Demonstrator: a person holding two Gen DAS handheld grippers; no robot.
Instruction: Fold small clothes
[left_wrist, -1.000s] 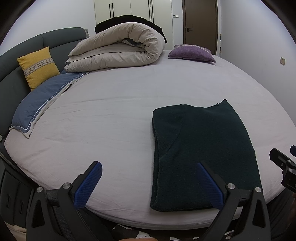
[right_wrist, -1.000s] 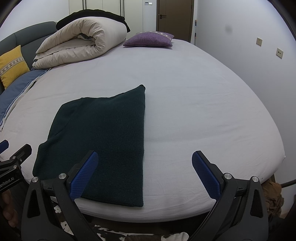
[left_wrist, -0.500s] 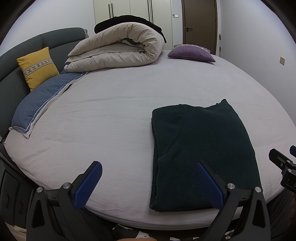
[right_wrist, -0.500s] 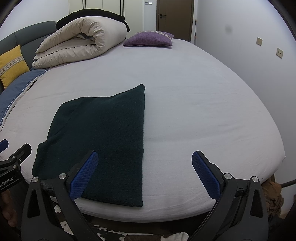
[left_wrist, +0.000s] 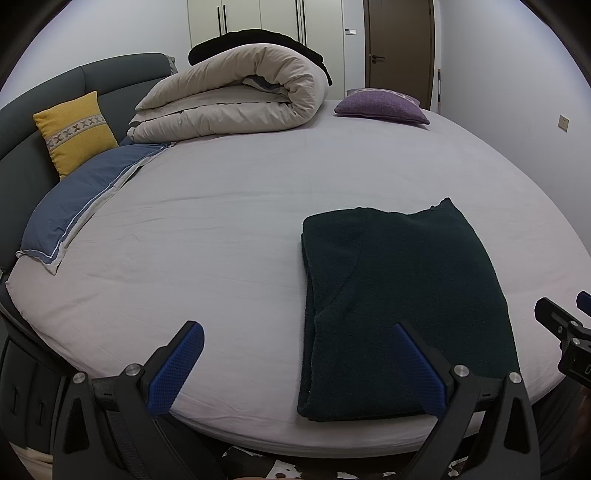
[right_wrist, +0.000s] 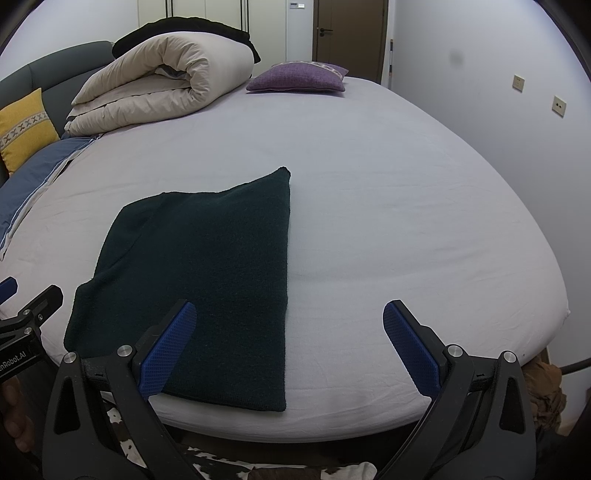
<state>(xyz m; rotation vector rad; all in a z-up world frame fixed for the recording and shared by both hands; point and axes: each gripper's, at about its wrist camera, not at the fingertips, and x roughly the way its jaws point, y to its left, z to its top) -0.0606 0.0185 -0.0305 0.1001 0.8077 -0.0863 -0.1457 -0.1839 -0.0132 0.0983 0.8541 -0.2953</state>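
A: Where is the dark green folded knit garment found?

B: It is laid flat on the pale lilac bedsheet, near the front edge of the bed. Nothing is seen to contain it.

A: How are the grippers held?

B: The left gripper is spread wide, nothing between its blue pads, with one finger seen over the garment. The right gripper is likewise spread and empty.

A: What else is seen?

B: A rolled beige duvet, a purple cushion and a yellow patterned cushion are set at the far side.
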